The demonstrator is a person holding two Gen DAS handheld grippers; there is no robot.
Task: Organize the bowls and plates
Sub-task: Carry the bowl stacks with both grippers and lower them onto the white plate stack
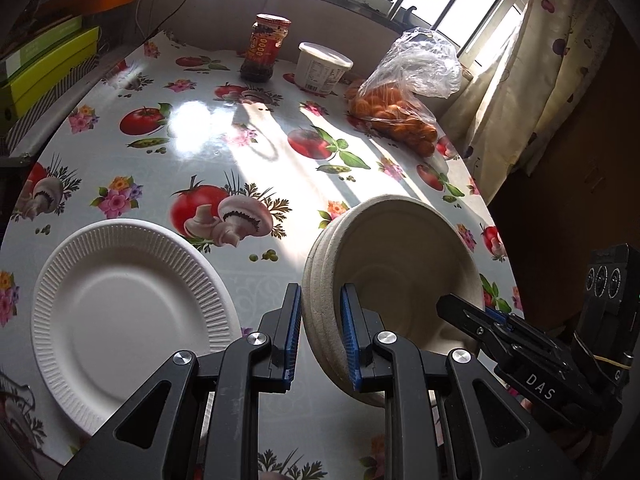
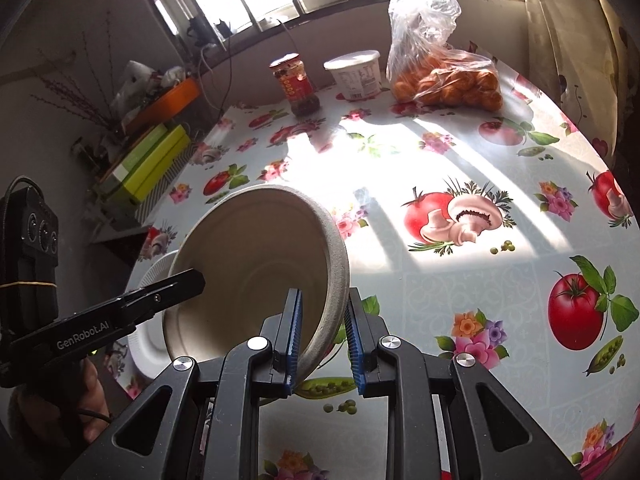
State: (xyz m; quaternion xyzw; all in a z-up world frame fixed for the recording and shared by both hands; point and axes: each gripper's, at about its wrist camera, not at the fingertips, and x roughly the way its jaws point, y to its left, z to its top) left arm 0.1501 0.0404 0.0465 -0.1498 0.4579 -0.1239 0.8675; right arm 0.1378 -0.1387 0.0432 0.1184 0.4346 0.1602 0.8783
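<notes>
Beige bowls [image 1: 400, 264] tilted, mouth sideways

White letters reading "DAS" are showing on the black body of the right tongs [image 1: 486, 316], seen at the near right in the left wrist view. White lettering reading "GenRobot.AI" is showing on the black body of the left tongs [image 2: 192, 280], seen at the near left in the right wrist view. At the far side of the table, the glass jar with a red label [image 1: 264, 50] is carrying yellow print too small to read. Beside it, the white lidded plastic tub [image 1: 322, 69] is bearing a printed panel, also unreadable.
</notes>
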